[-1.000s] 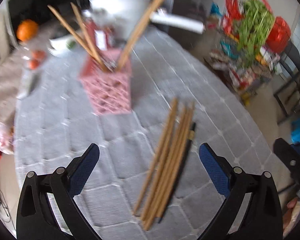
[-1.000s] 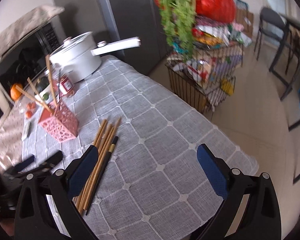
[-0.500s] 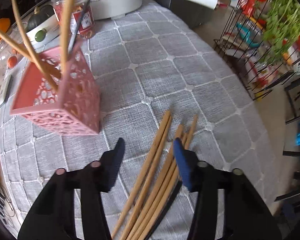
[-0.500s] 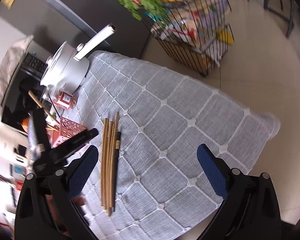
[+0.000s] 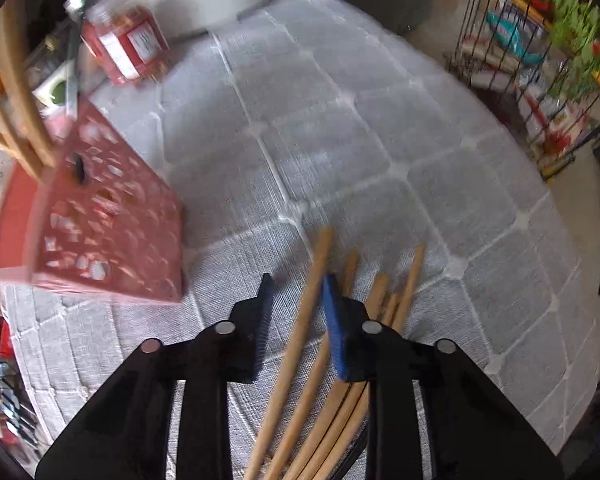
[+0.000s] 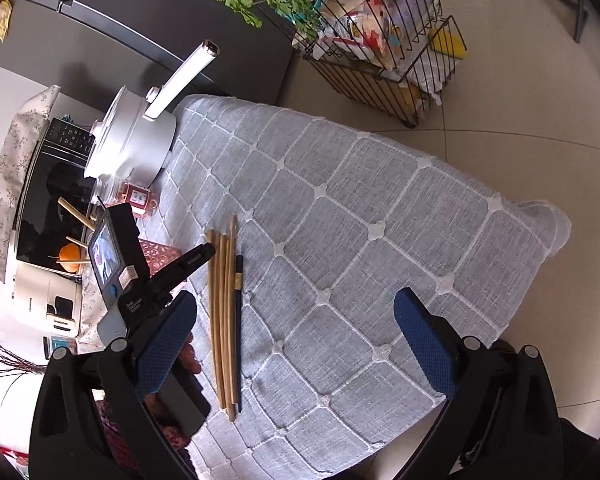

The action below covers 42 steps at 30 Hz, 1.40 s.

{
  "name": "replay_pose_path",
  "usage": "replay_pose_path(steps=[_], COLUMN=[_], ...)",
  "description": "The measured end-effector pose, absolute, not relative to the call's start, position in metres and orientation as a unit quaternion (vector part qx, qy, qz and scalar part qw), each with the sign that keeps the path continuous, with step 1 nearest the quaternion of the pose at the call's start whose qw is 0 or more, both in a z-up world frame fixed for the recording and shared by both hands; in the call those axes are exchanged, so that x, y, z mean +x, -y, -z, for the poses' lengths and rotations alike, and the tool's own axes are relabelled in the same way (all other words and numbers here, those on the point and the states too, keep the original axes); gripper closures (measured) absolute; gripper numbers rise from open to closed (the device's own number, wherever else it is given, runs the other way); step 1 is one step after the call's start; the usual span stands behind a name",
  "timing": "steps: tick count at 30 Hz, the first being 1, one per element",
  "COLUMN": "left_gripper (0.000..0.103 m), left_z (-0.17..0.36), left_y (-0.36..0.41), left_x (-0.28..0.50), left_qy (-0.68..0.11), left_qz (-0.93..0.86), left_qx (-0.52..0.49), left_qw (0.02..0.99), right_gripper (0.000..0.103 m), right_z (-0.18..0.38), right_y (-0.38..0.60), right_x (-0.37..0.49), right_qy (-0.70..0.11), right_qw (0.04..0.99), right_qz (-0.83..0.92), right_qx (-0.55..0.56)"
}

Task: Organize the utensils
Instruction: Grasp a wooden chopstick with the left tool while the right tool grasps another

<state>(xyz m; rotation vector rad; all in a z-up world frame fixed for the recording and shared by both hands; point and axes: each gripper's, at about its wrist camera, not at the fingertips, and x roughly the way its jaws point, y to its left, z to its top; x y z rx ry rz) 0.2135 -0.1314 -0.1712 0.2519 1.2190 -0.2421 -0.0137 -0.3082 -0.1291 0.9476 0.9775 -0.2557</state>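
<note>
Since a second ago the left tongs (image 5: pixel 296 312) are lowered and closing around one wooden chopstick (image 5: pixel 304 320), not yet pinched, for the pink holder (image 5: pixel 100 232); the right tongs (image 6: pixel 296 340) are held wide, empty.

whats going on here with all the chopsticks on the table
A person holding two grippers is tidying chopsticks. The left gripper is closing around one light wooden chopstick from the loose row lying on the grey checked tablecloth. The pink perforated holder beside it already has a few chopsticks. The right gripper hangs open above the cloth, holding nothing.
</note>
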Motion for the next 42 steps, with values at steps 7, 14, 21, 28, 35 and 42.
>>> replay_pose_path(steps=[7, 14, 21, 28, 35, 42], left_gripper=[0.094, 0.097, 0.097, 0.097, 0.097, 0.097], left_z=[0.170, 0.130, 0.065, 0.036, 0.022, 0.017], left_y=[0.136, 0.091, 0.033, 0.001, -0.017, -0.035], left_x=[0.199, 0.145, 0.077, 0.054, 0.048, 0.049], left_qy=[-0.556, -0.508, -0.433, -0.382, -0.362, -0.360], left_qz=[0.145, 0.185, 0.220, 0.238, 0.241, 0.229], left_qx=[0.146, 0.081, 0.047, 0.027, 0.012, -0.007], left_qw=[0.805, 0.837, 0.873, 0.892, 0.900, 0.904], right_gripper=[0.007, 0.007, 0.011, 0.062, 0.069, 0.098], right_z=[0.138, 0.149, 0.161, 0.186, 0.199, 0.202], right_y=[0.305, 0.289, 0.262, 0.245, 0.227, 0.221], right_x=[-0.004, 0.036, 0.104, 0.151, 0.176, 0.174], right_qy=[-0.465, -0.483, -0.505, -0.540, -0.553, -0.540], right_qw=[0.767, 0.769, 0.764, 0.755, 0.755, 0.769], right_qz=[0.132, 0.138, 0.108, 0.122, 0.135, 0.137], right_qx=[0.423, 0.395, 0.388, 0.353, 0.325, 0.313])
